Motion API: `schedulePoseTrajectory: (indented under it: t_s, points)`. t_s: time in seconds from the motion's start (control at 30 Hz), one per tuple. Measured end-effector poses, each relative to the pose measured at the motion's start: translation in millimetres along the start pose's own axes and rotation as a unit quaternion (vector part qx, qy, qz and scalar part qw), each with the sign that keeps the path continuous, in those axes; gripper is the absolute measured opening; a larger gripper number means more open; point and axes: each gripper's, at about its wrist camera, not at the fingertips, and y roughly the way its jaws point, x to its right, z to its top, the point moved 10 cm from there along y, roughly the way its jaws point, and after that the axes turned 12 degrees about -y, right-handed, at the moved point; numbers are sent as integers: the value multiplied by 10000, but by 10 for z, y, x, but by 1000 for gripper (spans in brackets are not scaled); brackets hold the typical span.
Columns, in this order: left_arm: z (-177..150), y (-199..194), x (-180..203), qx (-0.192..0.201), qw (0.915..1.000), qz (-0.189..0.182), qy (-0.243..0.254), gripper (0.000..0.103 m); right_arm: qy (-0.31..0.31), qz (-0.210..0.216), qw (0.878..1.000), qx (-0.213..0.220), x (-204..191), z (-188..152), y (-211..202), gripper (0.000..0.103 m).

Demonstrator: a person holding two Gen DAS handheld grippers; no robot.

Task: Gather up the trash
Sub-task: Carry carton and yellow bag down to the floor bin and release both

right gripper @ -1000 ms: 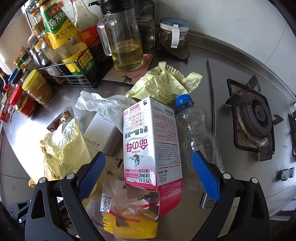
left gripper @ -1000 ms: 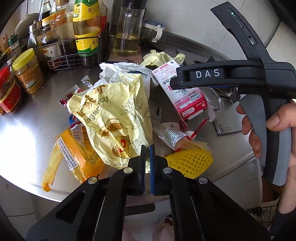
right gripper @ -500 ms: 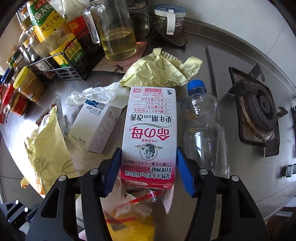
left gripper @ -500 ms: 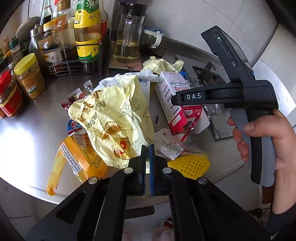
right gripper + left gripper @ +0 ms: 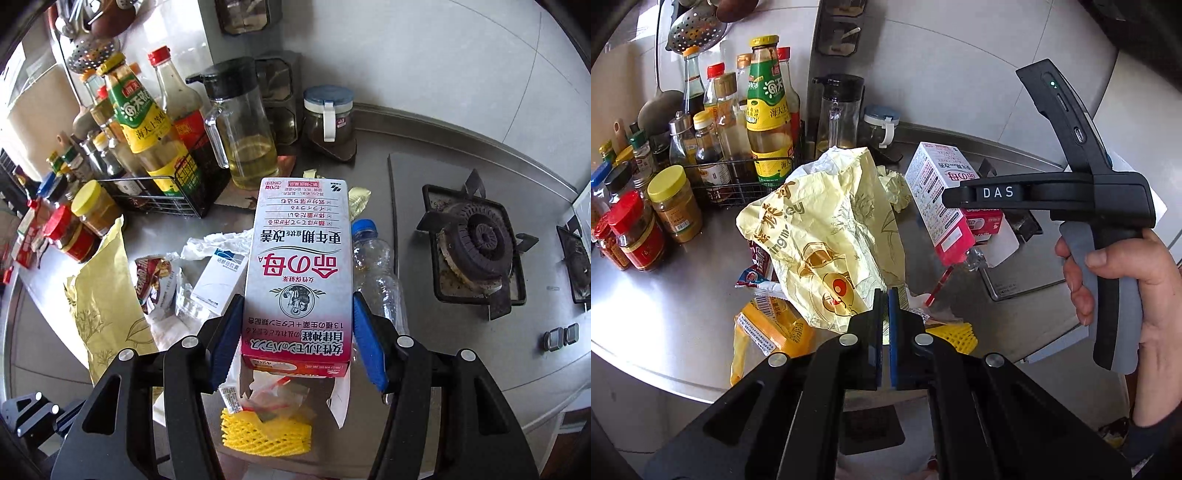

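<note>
Between tool (image 5: 295,336) pads, carton (image 5: 299,266) points away.

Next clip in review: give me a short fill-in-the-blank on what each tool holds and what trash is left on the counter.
1. The left tool is shut on a crumpled ____ bag.
2. The right tool grips a pink and white ____.
3. The clear bottle lying on the counter has a ____ cap.

Missing words: yellow; carton; blue

Left gripper (image 5: 884,314) at lower centre of its view, blue pads pressed together on a thin yellow bag (image 5: 827,240), right gripper (image 5: 297,334) at lower centre, pads clamping a pink-and-white carton (image 5: 299,266), a hand (image 5: 1123,280) at right edge wrapped around the grey trigger
</note>
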Motion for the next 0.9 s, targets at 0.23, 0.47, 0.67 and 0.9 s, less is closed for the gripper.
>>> schedulePoseTrajectory:
  t_s: [0.23,0.47,0.67,0.9]
  points:
    - [-139,-501,106,225,9997,-57,125,1,-110,104,9991,396,-144,-272,-597,59]
    - [-540,-856,63,273,9993,-59,253,1,-294,460,9971,537,-415,-947,-1016,59]
    - [-1104,-924,-27,96,9990,-86,428,1,-431,892,9947,261,-708,-1748,-1000,59]
    - [-1882,-653,-166,-558,9974,-205,401,1,-484,1239,9898,-515,-1006,-2586,-600,59]
